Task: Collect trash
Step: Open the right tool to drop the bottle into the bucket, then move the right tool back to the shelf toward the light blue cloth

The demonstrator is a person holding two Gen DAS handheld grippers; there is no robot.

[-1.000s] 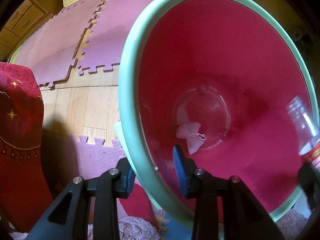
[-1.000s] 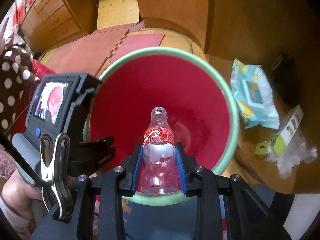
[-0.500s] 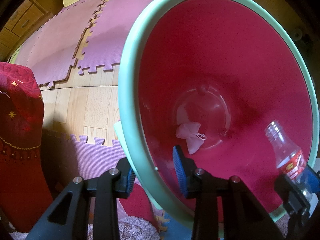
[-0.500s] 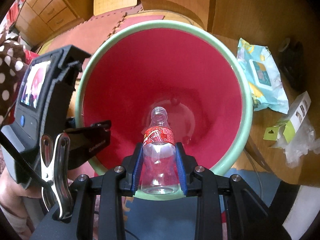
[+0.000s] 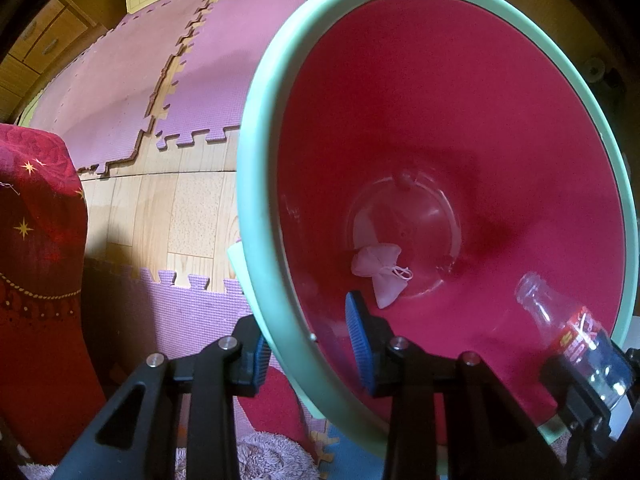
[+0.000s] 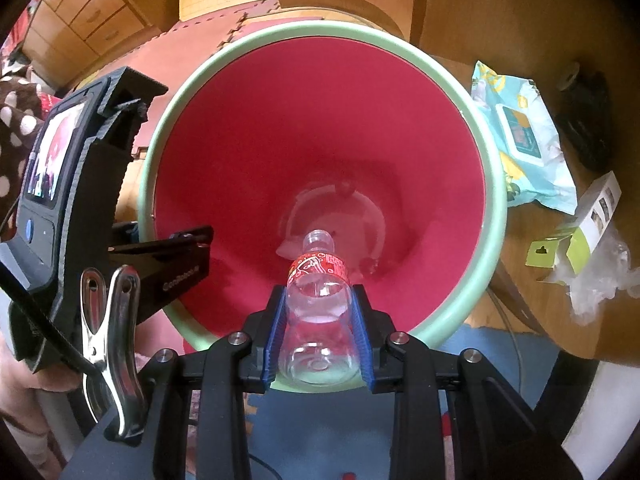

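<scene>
Right gripper [image 6: 318,340] clamps the clear bottle [image 6: 318,312], neck pointing down into the bin [image 6: 494,216]. Left gripper [image 5: 306,354] pinches the bin's green rim on the right gripper's left. A small pouch [image 5: 380,272] lies at the bottom; wipes pack [image 6: 520,140] and box [image 6: 592,216] sit right, on the table [image 6: 520,20].

Left tongs [image 5: 308,354] point straight down, blue pads clamped on the bin rim [image 5: 260,280], one finger outside the wall, one inside. Right tongs [image 6: 318,338] are tipped steeply downward, their two blue pads pressed flat against the sides of the clear bottle [image 6: 318,312], neck aimed away from the wrist. In the right wrist view the left tongs' body sits at left, with a bare hand [image 6: 28,364] gripping beneath it.
</scene>
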